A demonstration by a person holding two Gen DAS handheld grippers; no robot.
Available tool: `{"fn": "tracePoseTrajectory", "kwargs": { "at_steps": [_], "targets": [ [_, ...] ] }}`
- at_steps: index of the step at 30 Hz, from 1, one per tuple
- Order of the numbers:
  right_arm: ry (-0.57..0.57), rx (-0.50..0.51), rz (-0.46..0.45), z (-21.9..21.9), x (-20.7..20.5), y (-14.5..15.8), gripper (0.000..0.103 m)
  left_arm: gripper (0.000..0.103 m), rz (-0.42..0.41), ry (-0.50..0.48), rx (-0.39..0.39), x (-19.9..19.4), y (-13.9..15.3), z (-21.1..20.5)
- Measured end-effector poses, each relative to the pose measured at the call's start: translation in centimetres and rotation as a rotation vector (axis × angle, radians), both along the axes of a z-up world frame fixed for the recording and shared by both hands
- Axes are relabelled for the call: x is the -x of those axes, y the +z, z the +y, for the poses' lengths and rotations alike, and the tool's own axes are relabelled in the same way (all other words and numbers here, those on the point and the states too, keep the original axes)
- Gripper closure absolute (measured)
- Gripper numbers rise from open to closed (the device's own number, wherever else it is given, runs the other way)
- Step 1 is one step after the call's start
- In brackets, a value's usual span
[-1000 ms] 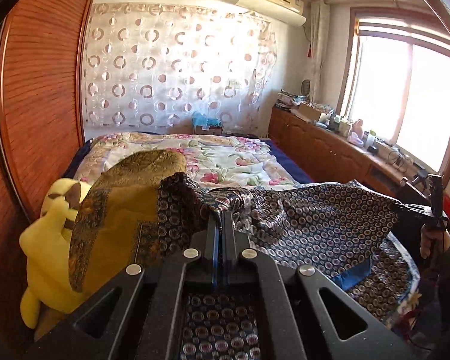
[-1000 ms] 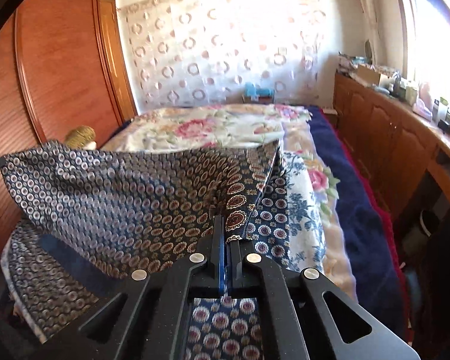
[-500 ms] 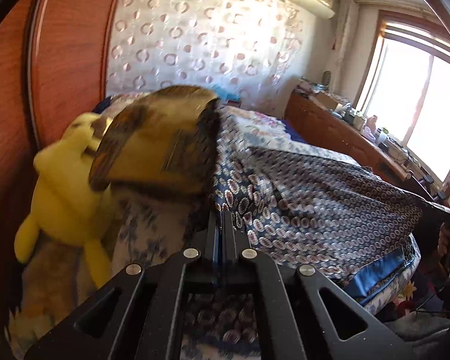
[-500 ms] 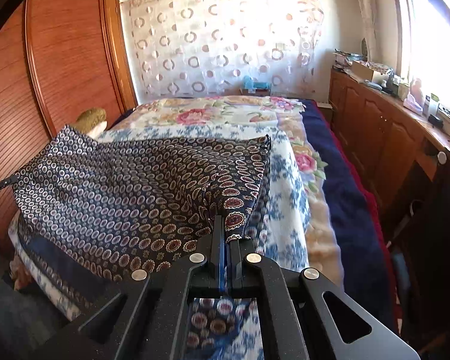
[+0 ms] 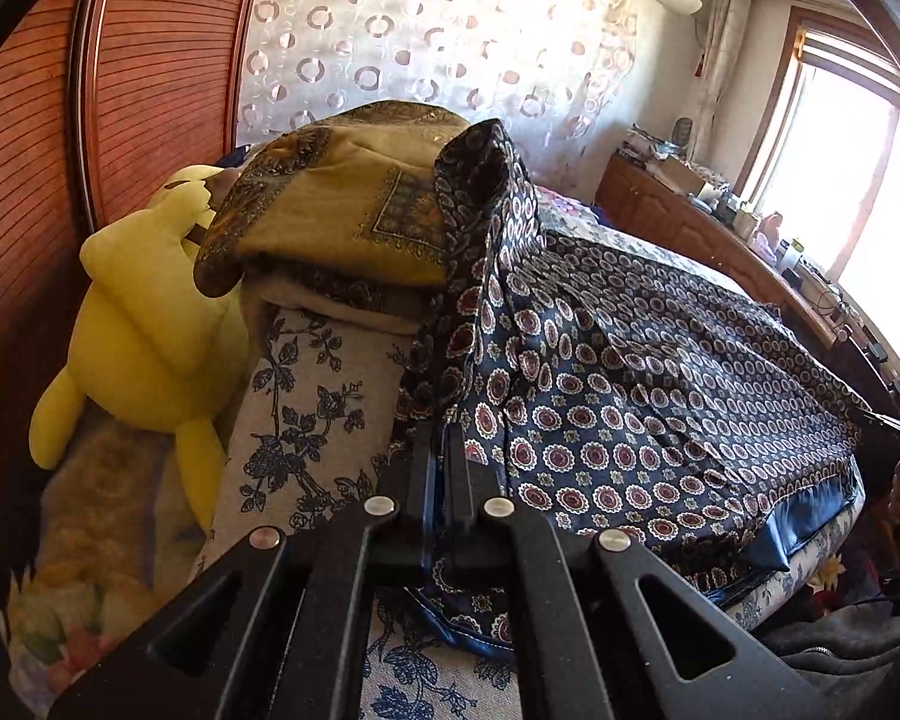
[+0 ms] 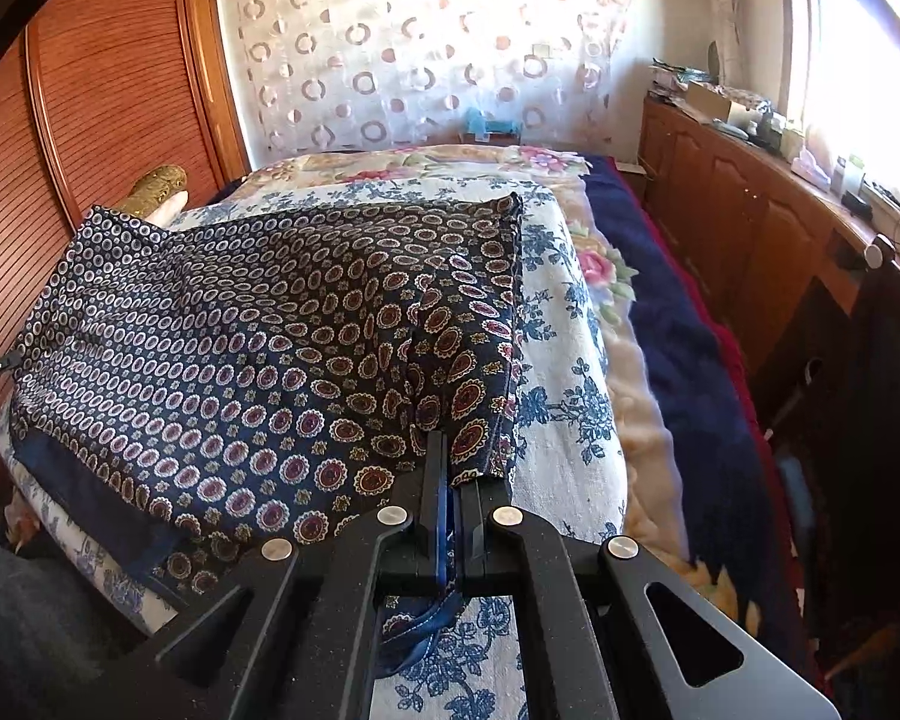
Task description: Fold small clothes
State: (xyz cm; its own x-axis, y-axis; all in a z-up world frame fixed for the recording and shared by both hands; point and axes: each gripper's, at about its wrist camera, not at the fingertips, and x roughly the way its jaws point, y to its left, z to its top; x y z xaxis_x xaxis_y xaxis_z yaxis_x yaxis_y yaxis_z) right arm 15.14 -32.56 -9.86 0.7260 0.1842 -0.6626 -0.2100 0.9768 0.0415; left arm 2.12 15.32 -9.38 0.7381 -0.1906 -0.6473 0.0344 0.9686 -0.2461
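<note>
Bed (image 6: 576, 468) w/ blue-floral white cover, navy patterned garment (image 6: 258, 324) spread over near edge, yellow plush toy (image 5: 144, 324) at left edge, gold-brown folded blanket (image 5: 342, 210) beside it, pink-floral quilt (image 6: 402, 165) toward far end
</note>
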Motion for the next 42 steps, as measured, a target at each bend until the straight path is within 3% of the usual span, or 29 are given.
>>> {"fn": "tracePoseTrajectory", "kwargs": {
  "at_steps": [3, 13, 18, 25, 30, 32, 33, 34, 36, 39, 42],
  "targets": [
    [-0.007, 0.027, -0.01, 0.6, -0.1, 0.7, 0.101, 0.101, 0.002, 0.002, -0.013, 0.1, -0.1, -0.2],
    [-0.032, 0.075, -0.109, 2.8, 1.8, 3.6, 0.053, 0.1, 0.005, 0.004, -0.031, 0.2, -0.3, -0.4],
    [-0.021, 0.1, -0.177, 4.9, 2.9, 5.5, 0.041, 0.1, 0.008, 0.004, -0.039, 0.2, -0.4, -0.5],
    [-0.013, 0.098, -0.216, 7.2, 4.2, 7.1, 0.041, 0.1, 0.018, 0.018, -0.044, 0.1, -0.5, -0.4],
    [0.089, 0.076, -0.163, 9.9, 4.2, 5.1, 0.041, 0.1, 0.025, 0.019, -0.031, 0.0, -0.5, -0.3],
    [0.127, 0.071, -0.13, 11.6, 3.5, 3.8, 0.04, 0.09, 0.021, 0.02, -0.04, 0.1, -0.3, -0.3],
    [0.148, 0.064, -0.114, 12.5, 3.3, 3.0, 0.04, 0.073, 0.011, 0.02, -0.042, 0.3, -0.1, -0.3],
    [0.166, 0.056, -0.1, 13.2, 2.8, 2.3, 0.04, 0.062, 0.001, 0.02, -0.039, 0.4, 0.1, -0.3],
    [0.197, 0.045, -0.067, 14.8, 2.3, 0.9, 0.04, 0.058, -0.015, 0.014, -0.031, 0.5, 0.5, -0.2],
    [0.227, 0.061, -0.034, 16.8, 1.8, -0.7, 0.04, 0.035, -0.021, 0.011, -0.027, 0.4, 0.9, -0.1],
    [0.239, 0.064, -0.001, 17.5, 0.6, -1.9, 0.04, 0.032, -0.012, 0.002, -0.023, -0.1, 0.6, -0.2]
  ]
}}
